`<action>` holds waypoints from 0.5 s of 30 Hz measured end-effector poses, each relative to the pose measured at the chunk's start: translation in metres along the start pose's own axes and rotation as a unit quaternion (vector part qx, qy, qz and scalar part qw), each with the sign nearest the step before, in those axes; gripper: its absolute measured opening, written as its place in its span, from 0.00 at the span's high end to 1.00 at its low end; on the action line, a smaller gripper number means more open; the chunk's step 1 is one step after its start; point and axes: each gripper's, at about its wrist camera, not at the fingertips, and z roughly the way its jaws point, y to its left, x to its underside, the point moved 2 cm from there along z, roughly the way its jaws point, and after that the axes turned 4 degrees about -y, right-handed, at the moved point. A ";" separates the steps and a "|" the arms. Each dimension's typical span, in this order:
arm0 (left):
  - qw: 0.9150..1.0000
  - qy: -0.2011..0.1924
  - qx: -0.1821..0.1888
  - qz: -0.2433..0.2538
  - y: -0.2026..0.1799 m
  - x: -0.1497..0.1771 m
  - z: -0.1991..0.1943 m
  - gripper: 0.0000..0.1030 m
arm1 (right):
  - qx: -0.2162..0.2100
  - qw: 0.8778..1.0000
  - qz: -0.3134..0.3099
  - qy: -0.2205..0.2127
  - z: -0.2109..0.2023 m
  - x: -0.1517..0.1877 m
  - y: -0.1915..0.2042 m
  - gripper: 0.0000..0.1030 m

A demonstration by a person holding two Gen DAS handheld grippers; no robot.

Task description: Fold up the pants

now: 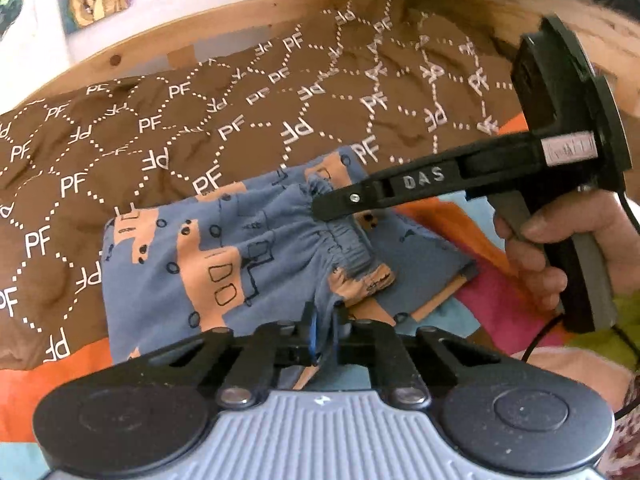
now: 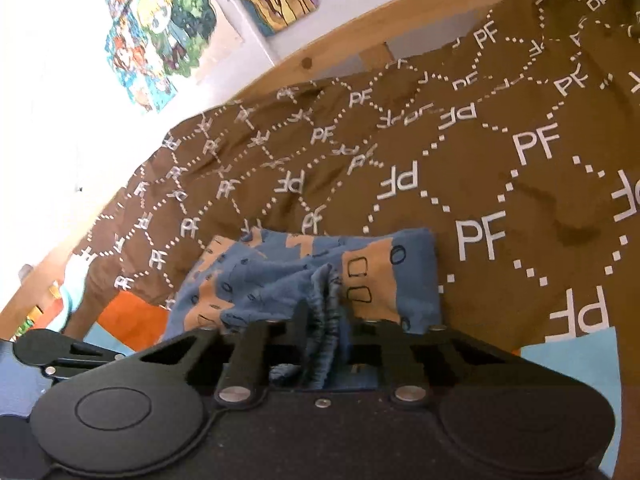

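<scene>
Small blue pants (image 1: 224, 256) with orange patches lie on a brown blanket. In the left wrist view my left gripper (image 1: 325, 316) is shut on the near edge of the pants fabric. The right gripper (image 1: 320, 208) reaches in from the right, held by a hand (image 1: 536, 256), its tips pinching the gathered elastic waistband (image 1: 348, 248). In the right wrist view the right gripper (image 2: 322, 312) is shut on that bunched waistband (image 2: 326, 320), with the pants (image 2: 372, 276) spread beyond it.
The brown blanket (image 1: 120, 152) printed with white "PF" letters covers most of the bed over a sheet of orange, blue and pink patches (image 1: 492, 292). A wooden bed rail (image 2: 400, 12) and a white wall with colourful pictures (image 2: 160, 28) lie beyond.
</scene>
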 end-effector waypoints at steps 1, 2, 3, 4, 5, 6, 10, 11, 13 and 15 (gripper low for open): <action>1.000 -0.003 0.003 -0.008 0.001 -0.002 -0.004 0.93 | -0.004 1.000 0.001 -0.004 -0.003 -0.001 0.000 0.90; 1.000 -0.006 0.006 -0.013 0.001 -0.003 -0.007 0.93 | -0.007 1.000 0.003 -0.008 -0.007 -0.003 0.001 0.90; 1.000 -0.010 0.011 -0.016 0.000 -0.005 -0.012 0.93 | -0.009 1.000 0.005 -0.011 -0.011 -0.005 0.002 0.91; 1.000 -0.016 0.014 -0.016 -0.002 -0.007 -0.016 0.93 | -0.011 1.000 0.006 -0.016 -0.015 -0.008 0.003 0.91; 1.000 -0.021 0.017 -0.013 -0.004 -0.010 -0.020 0.93 | -0.012 1.000 0.006 -0.019 -0.020 -0.013 0.005 0.91; 0.999 -0.027 0.020 -0.010 -0.007 -0.013 -0.023 0.93 | -0.012 1.000 0.005 -0.022 -0.024 -0.018 0.006 0.91; 0.999 -0.028 0.035 -0.003 -0.017 -0.019 -0.019 0.93 | 0.003 1.000 -0.010 -0.012 -0.036 -0.029 0.007 0.91; 0.999 -0.024 0.042 -0.005 -0.020 -0.019 -0.016 0.93 | 0.013 1.000 -0.017 -0.008 -0.037 -0.028 0.006 0.91; 0.999 -0.018 0.051 0.003 -0.027 -0.016 -0.006 0.93 | 0.035 0.999 -0.025 0.003 -0.036 -0.023 0.002 0.91; 0.998 -0.016 0.056 0.021 -0.033 -0.010 0.004 0.93 | 0.054 0.998 -0.026 0.015 -0.034 -0.016 -0.003 0.91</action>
